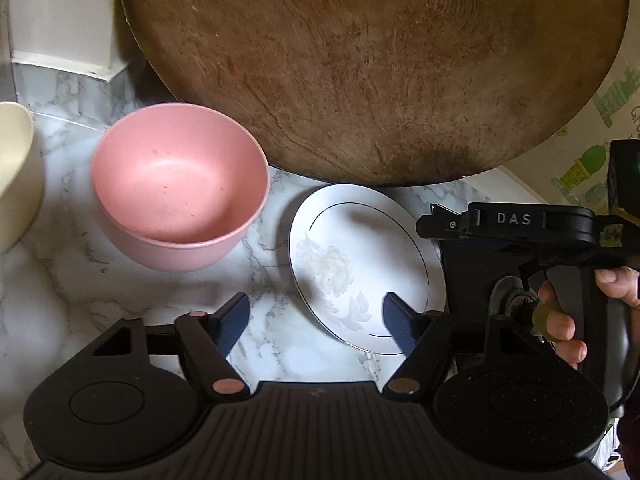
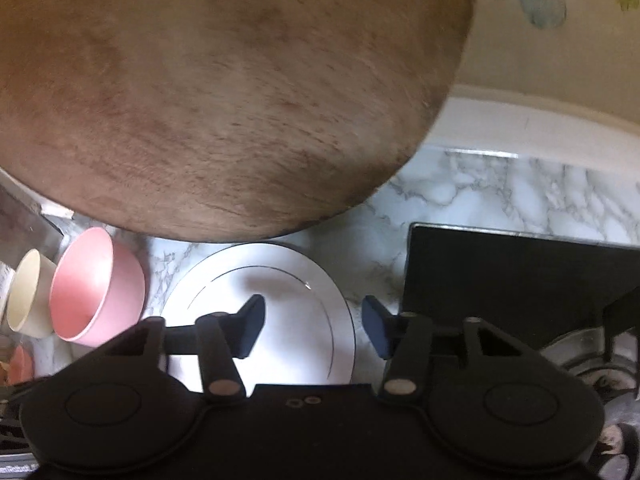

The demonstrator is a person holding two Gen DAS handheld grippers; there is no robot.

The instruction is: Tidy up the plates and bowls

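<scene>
A white round china plate with a thin dark rim line and a pale flower pattern [image 1: 362, 268] lies flat on the white marble-patterned table [image 1: 80, 288], just in front of a large round wooden chopping board [image 1: 372, 68] that leans upright against the wall. To the plate's left stands a pink matte bowl [image 1: 180, 188], and beyond that a cream bowl [image 1: 14, 176] at the edge of view.

The right gripper [image 2: 313, 326] hangs over the plate's right rim with its jaws wide and empty, one dark blue finger [image 2: 252, 328] above the plate and the other past the rim over the table. The left gripper [image 1: 316, 326] is also wide and empty, near the plate's left edge.

The step in hand appears to be picking up the plate with the right gripper. A flat plate offers only its rim, so the outer finger probably needs to slide low under the raised edge while the other presses from above. Glazed china is slick and likely to slip, so a deep, firm bite seems wise. The chopping board sits close behind, so a lift straight up looks safer than a push forward.
</scene>
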